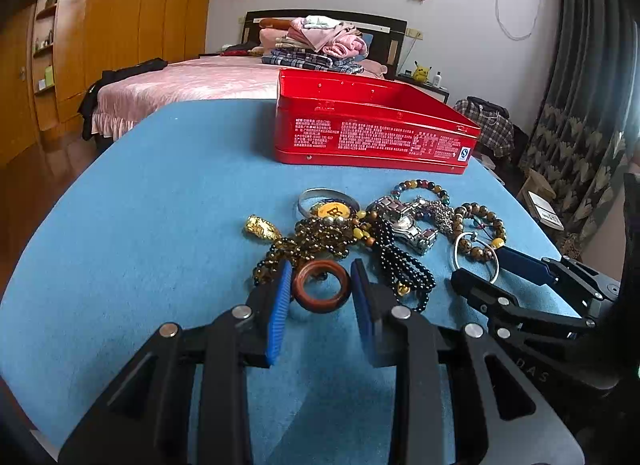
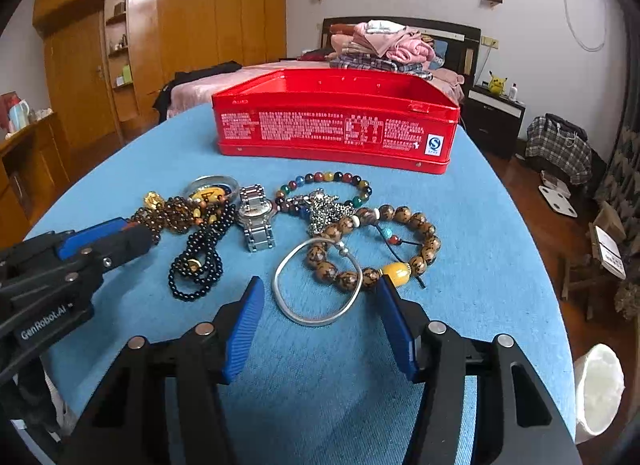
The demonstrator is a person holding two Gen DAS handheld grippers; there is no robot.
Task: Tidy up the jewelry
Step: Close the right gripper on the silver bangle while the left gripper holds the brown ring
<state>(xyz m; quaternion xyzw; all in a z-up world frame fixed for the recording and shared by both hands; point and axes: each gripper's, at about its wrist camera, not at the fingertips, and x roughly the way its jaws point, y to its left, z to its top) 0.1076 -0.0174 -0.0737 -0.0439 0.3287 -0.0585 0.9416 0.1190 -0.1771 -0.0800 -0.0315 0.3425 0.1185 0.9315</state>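
A pile of jewelry lies on the blue table (image 1: 140, 225). My left gripper (image 1: 322, 271) is open with its blue pads on either side of a brown wooden ring (image 1: 321, 292); whether they touch it I cannot tell. My right gripper (image 2: 320, 285) is open around a silver bangle (image 2: 316, 281) lying flat. Beside the bangle lie a brown bead bracelet (image 2: 416, 237), a silver watch (image 2: 256, 217), a black bead string (image 2: 204, 261), a multicolour bead bracelet (image 2: 344, 181) and a gold pendant (image 1: 260, 227). An open red tin box (image 1: 372, 125) stands behind the pile.
The table edge curves away on both sides. A bed (image 1: 192, 81) with folded clothes stands behind it, wooden wardrobes (image 2: 160, 25) at left, a nightstand (image 2: 496, 117) and curtain at right. A white bin (image 2: 598, 389) stands off the table's right side.
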